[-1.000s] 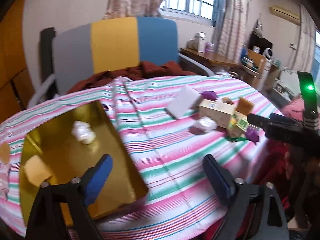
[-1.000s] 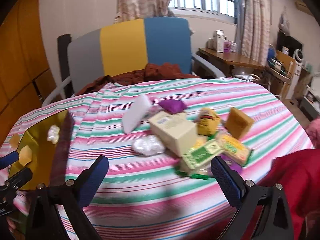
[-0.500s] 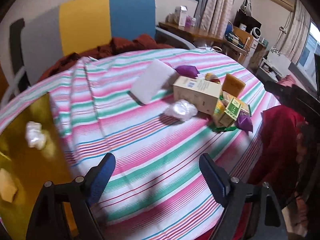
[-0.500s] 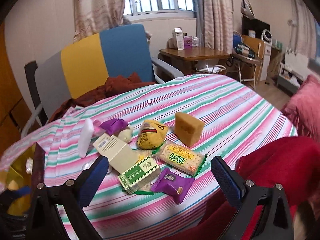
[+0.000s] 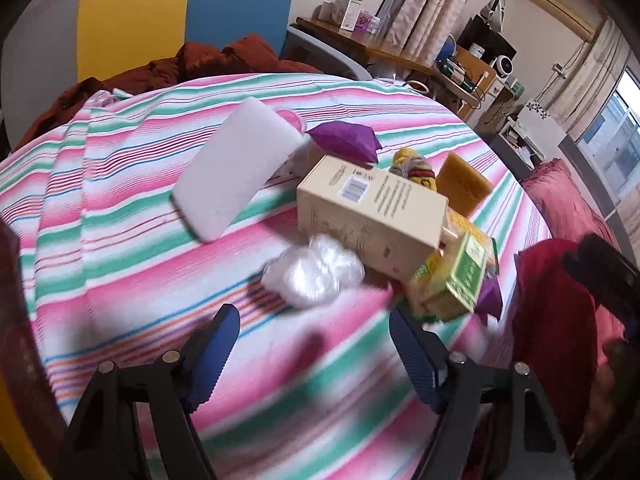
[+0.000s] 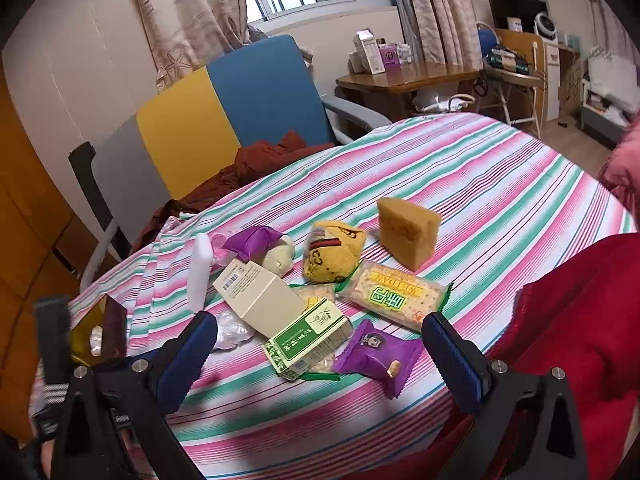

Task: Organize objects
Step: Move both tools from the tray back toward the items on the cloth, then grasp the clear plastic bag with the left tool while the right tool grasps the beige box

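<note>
Tabletop [image 6: 500, 184]: round, covered by a pink, green and white striped cloth; items lay clustered on the side nearest the person.

- White foam block [image 5: 236, 168]: lay tilted, its far end propped on the heap.
- Cream carton with barcode [image 5: 368, 208]: lay on its side at the middle of the cluster, one end over the green-and-white box [image 6: 308, 336].
- Crumpled clear plastic wrap [image 5: 316, 272]: lay on the cloth, touching the near side of the carton.
- Purple pouch [image 5: 344, 142]: behind the carton, next to the foam block.
- Yellow patterned pouch [image 6: 334, 256]: beside the tan sponge block [image 6: 408, 232], which stood apart from the rest.
- Cracker packet with green lettering [image 6: 394, 294]: lay flat in front of the yellow pouch.
- Purple snack sachet [image 6: 376, 354]: nearest the table edge, just beside the green-and-white box.
- Gold tray [image 6: 86, 328]: at the tabletop's left edge, with a small white wad inside.

Left hand-held gripper [image 5: 314, 354]: released; its jaws had just been closing a little, with nothing between them, and it hovered just short of the plastic wrap.

Right hand-held gripper [image 6: 320, 354]: released and spread wide, over the near edge of the cluster, gripping nothing.

Background: a chair with grey, yellow and blue panels [image 6: 224, 112], carrying a rust-red cloth.
</note>
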Available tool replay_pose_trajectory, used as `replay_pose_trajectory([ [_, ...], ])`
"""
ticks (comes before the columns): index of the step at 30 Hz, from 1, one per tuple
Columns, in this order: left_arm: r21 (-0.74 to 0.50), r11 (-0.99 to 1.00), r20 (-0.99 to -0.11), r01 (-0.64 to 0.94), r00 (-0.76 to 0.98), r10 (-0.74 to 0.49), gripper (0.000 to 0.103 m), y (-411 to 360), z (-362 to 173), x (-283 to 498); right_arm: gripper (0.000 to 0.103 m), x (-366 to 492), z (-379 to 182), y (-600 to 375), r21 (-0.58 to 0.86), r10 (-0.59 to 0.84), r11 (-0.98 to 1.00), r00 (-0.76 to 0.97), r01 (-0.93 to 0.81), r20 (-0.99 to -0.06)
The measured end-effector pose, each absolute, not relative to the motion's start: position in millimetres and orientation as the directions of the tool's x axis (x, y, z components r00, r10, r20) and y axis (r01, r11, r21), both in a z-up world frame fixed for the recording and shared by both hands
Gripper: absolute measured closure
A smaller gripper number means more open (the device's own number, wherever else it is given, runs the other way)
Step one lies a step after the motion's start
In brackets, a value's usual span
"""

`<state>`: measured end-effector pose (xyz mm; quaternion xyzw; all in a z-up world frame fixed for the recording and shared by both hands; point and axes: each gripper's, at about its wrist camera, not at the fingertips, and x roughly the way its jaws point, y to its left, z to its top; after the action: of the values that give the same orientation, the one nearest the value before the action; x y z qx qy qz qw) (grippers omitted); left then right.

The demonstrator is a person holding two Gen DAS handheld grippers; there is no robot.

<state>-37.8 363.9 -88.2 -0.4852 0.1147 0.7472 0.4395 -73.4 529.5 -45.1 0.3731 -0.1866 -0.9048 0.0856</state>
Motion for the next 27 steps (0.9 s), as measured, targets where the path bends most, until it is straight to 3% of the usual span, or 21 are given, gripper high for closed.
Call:
replay_pose_trajectory([
  [6, -0.181, -0.558, -0.835, -0.810, -0.173, 0.522, 0.025, 389, -98, -45, 0.000, -77, -49, 533, 0.441, -0.332, -0.897, -0.686, 0.017, -0.648],
  [7, -0.165, -0.543, -0.837, -0.823, -0.175, 0.519, 0.028, 393, -100, -45, 0.000, -78, -50, 532, 0.442, -0.335, -0.897, -0.682, 0.019, -0.650],
  [8, -0.161, -0.528, -0.842, -0.834, -0.162, 0.514, 0.043, 395, -103, -47, 0.000, -79, -50, 532, 0.442, -0.339, -0.897, -0.679, 0.023, -0.651],
  [13, -0.223, -0.502, -0.838, -0.836, -0.099, 0.536, 0.060, 379, -111, -45, 0.000, -80, -51, 530, 0.438, -0.343, -0.899, -0.670, 0.030, -0.658],
  [22, -0.197, -0.577, -0.821, -0.793, -0.188, 0.539, 0.060, 299, -106, -19, 0.000, -87, -53, 519, 0.394, -0.353, -0.916, -0.609, 0.071, -0.710],
  [27, -0.187, -0.558, -0.808, -0.808, -0.197, 0.556, 0.060, 277, -109, -9, 0.000, -104, -50, 495, 0.333, -0.385, -0.923, -0.519, 0.194, -0.763],
])
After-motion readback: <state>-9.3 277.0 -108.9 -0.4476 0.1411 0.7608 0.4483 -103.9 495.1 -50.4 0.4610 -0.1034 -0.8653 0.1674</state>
